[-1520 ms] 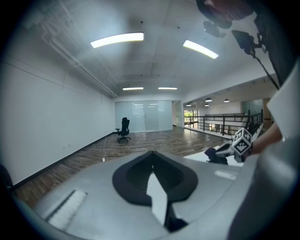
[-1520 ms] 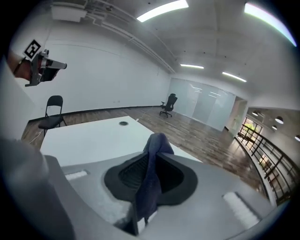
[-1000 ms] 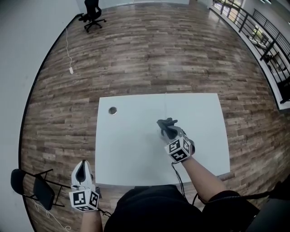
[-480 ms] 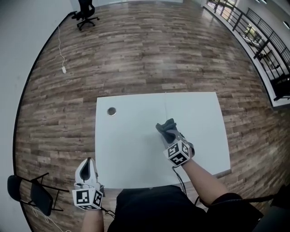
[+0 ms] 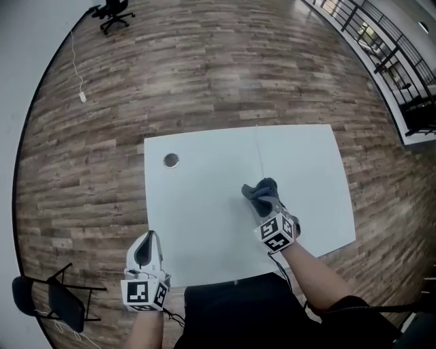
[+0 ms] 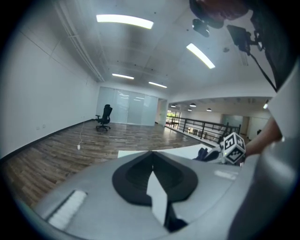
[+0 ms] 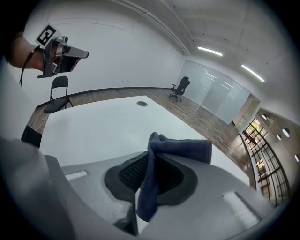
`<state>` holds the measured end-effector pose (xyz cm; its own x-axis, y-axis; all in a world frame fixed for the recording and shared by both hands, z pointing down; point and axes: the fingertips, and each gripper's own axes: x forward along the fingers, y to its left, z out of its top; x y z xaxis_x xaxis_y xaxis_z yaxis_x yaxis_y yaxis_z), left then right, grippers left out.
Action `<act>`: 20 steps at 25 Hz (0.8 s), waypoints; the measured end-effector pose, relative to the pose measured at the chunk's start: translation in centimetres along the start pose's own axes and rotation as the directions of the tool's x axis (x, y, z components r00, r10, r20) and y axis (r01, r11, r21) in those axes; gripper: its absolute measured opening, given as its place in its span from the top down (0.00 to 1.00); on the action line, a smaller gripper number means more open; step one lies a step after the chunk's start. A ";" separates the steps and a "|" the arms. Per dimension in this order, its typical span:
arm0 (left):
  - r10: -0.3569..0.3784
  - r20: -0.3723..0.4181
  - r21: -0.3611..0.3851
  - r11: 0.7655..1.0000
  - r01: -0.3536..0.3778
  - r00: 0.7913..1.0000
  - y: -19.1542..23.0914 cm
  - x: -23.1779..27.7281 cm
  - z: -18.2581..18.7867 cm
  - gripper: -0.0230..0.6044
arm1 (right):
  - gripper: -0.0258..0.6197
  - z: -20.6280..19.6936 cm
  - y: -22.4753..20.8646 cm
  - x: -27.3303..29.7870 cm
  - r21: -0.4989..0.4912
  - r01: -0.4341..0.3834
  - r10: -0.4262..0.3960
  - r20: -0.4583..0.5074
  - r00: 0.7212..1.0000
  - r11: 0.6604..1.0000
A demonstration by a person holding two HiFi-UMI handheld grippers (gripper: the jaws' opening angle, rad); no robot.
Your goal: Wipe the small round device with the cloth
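Note:
The small round device (image 5: 170,160) lies near the far left corner of the white table (image 5: 204,204) and shows as a small disc (image 7: 141,103) in the right gripper view. My right gripper (image 5: 263,200) hangs over the table's right middle, shut on a dark blue-grey cloth (image 5: 261,191) that bunches out past its jaws (image 7: 178,147). My left gripper (image 5: 144,241) hovers at the table's near left corner, well short of the device, with its jaws together and nothing between them (image 6: 151,154).
A folding chair (image 5: 51,300) stands on the wood floor left of the table. An office chair (image 5: 112,8) and a cable (image 5: 78,82) are far off at the top left. A railing (image 5: 381,48) runs along the right.
My left gripper has come in from beside the table to its near left corner. The right gripper, still shut on the cloth, has shifted a little over the table.

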<state>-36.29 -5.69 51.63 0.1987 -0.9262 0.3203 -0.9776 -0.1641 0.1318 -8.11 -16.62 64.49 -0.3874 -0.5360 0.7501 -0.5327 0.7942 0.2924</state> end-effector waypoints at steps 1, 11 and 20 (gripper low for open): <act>-0.011 -0.009 0.002 1.000 0.011 1.000 0.1 0.1 -0.1 0.95 | 0.88 -0.6 0.4 0.2 0.025 -0.005 0.005 -0.016 1.000 1.000; -0.051 -0.064 0.018 0.998 0.052 0.997 1.5 0.7 -0.7 0.95 | 0.88 -4.2 1.1 0.8 0.236 -0.007 0.021 -0.055 0.998 0.972; -0.118 0.070 0.058 0.992 0.114 0.991 -3.3 4.6 5.0 0.95 | 0.88 4.8 -8.6 -9.1 0.046 0.183 -0.189 0.236 0.953 0.982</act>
<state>-32.47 -11.05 47.99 0.3076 -0.9217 0.2362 -0.9508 -0.2883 0.1134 -3.60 -19.96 52.31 -0.4466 -0.7284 0.5195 -0.6286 0.6687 0.3972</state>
